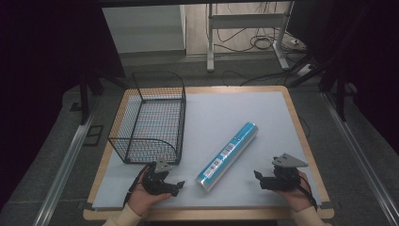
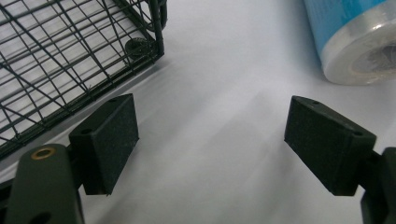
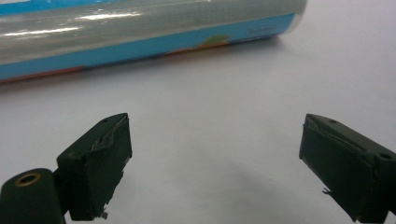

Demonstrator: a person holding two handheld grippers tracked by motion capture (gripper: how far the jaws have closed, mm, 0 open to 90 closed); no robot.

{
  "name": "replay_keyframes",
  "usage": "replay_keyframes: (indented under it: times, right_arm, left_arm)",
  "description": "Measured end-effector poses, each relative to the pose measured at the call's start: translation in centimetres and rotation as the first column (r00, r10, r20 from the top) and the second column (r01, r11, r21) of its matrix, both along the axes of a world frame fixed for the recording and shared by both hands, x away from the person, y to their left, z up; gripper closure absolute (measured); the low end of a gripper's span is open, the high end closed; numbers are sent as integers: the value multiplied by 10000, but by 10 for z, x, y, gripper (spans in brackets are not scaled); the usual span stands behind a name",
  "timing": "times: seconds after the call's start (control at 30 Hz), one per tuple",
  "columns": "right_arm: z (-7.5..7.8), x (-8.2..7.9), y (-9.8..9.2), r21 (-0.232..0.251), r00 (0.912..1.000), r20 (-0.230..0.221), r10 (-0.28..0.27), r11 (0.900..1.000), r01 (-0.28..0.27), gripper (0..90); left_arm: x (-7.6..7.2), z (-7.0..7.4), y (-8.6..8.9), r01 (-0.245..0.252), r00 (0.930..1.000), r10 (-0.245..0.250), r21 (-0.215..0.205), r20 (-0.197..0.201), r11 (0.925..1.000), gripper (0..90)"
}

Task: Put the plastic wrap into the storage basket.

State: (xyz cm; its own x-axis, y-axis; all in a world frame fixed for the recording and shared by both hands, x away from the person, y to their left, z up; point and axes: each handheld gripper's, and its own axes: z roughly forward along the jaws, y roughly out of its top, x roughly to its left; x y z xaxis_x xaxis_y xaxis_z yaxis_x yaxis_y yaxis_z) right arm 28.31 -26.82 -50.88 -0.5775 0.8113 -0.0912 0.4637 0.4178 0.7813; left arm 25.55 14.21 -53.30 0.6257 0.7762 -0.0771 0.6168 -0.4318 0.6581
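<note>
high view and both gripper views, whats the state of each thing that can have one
wire basket: upright on the table, open top, nothing inside
blue roll: lying on its side, diagonal on the white mat, untouched
left gripper: jaws open, nothing between them, near the basket corner
right gripper: jaws open, nothing between them, facing the roll

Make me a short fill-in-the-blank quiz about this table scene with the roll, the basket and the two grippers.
1. The blue roll lies on the mat between the two ____.
2. The wire basket stands nearest the ____ gripper.
3. The jaws of the right gripper stand ____, with nothing between them.
4. Inside, the basket is ____.

Missing words: grippers; left; open; empty
</note>
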Motion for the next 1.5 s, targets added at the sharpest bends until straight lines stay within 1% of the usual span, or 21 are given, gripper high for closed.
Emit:
replay_keyframes:
  times: [0.07, 0.17, 0.2, 0.27, 0.4, 0.43, 0.57, 0.63, 0.73, 0.87, 0.9, 0.93, 0.97, 1.0, 1.03, 1.1, 1.13, 1.17, 1.2, 1.37, 1.5]
  right_arm:
    - [-1, -1, 1, -1, 9999, 48, 144, 9999, -144, 96]
    - [-1, -3, 0, 89, 9999, 67, 146, 9999, -147, 102]
    - [0, -4, 0, 414, 9998, -98, 180, 9990, -176, 112]
    - [1, -4, 0, 492, 9997, -167, 193, 9986, -185, 114]
    - [1, -4, 4, 294, 9992, -164, 362, 9989, -357, 119]
    - [1, -4, 5, 262, 9991, -170, 388, 9989, -384, 119]
    - [0, -6, 8, 336, 9989, -344, 324, 9989, -312, 119]
    - [-1, -8, 11, 257, 9988, -314, 372, 9990, -364, 118]
    - [0, -11, 10, 185, 9990, -256, 356, 9992, -351, 119]
    - [-1, -13, 3, 291, 9995, -278, 165, 9995, -157, 119]
    - [-1, -13, 3, 291, 9995, -278, 165, 9995, -157, 119]
    - [-1, -14, 0, 304, 9995, -295, 124, 9995, -115, 119]
    - [-1, -14, -1, 322, 9995, -299, 113, 9994, -103, 119]
    - [-2, -14, -2, 336, 9995, -300, 89, 9994, -79, 119]
    - [-2, -14, -2, 336, 9995, -300, 89, 9994, -79, 119]
    - [-2, -16, -4, 289, 9996, -271, 71, 9996, -63, 119]
    - [-2, -18, -6, 287, 9996, -279, 22, 9996, -14, 119]
    - [-2, -18, -6, 287, 9996, -279, 22, 9996, -14, 119]
    - [-1, -19, -7, 293, 9997, -227, -40, 9996, 47, 119]
    - [0, -21, -9, 239, 9998, -157, -118, 9996, 121, 120]
    - [0, -22, -10, 236, 9997, -171, -172, 9996, 176, 120]
  left_arm:
    - [2, 1, -2, 102, 9999, -102, 15, 55, 9999, 170]
    - [2, 1, -3, 73, 10000, -73, 23, 41, 10000, 169]
    - [2, 0, -3, 107, 9999, -107, 58, -35, 9999, 169]
    - [2, -1, -4, 126, 9999, -126, 71, -64, 9999, 169]
    - [1, 1, -2, 110, 9999, -110, 101, 51, 9999, 168]
    - [-1, 3, -2, -39, 9999, 39, -32, 100, 10000, 169]
    - [-3, 7, 0, -158, 9998, 161, -185, 140, 9997, 171]
    - [-5, 13, -2, -149, 9996, 151, -111, 217, 9998, 173]
    - [-5, 19, -5, -79, 9998, 84, -230, 186, 9997, 176]
    - [-3, 28, -9, -174, 9998, 178, -742, 36, 9971, 184]
    - [-3, 28, -9, -174, 9998, 178, -742, 36, 9971, 185]
    - [-2, 34, -14, -101, 9999, 104, -821, 29, 9966, 185]
    - [-2, 34, -14, -101, 9999, 104, -821, 29, 9966, 185]
    - [-2, 39, -17, -11, 10000, 11, -864, -1, 9963, 185]
    - [-2, 39, -17, -11, 10000, 11, -864, -1, 9963, 184]
    - [-2, 45, -20, 82, 9999, -92, -1068, -85, 9942, 184]
    - [-2, 49, -23, 61, 10000, -64, -1044, -25, 9945, 184]
    - [-2, 49, -23, 61, 10000, -64, -1044, -25, 9945, 184]
    - [-2, 52, -25, 48, 10000, -45, -1078, 25, 9942, 184]
    - [-2, 57, -28, -25, 10000, 32, -1002, 69, 9950, 184]
    - [-1, 64, -31, 2, 9999, 13, -880, 164, 9961, 185]
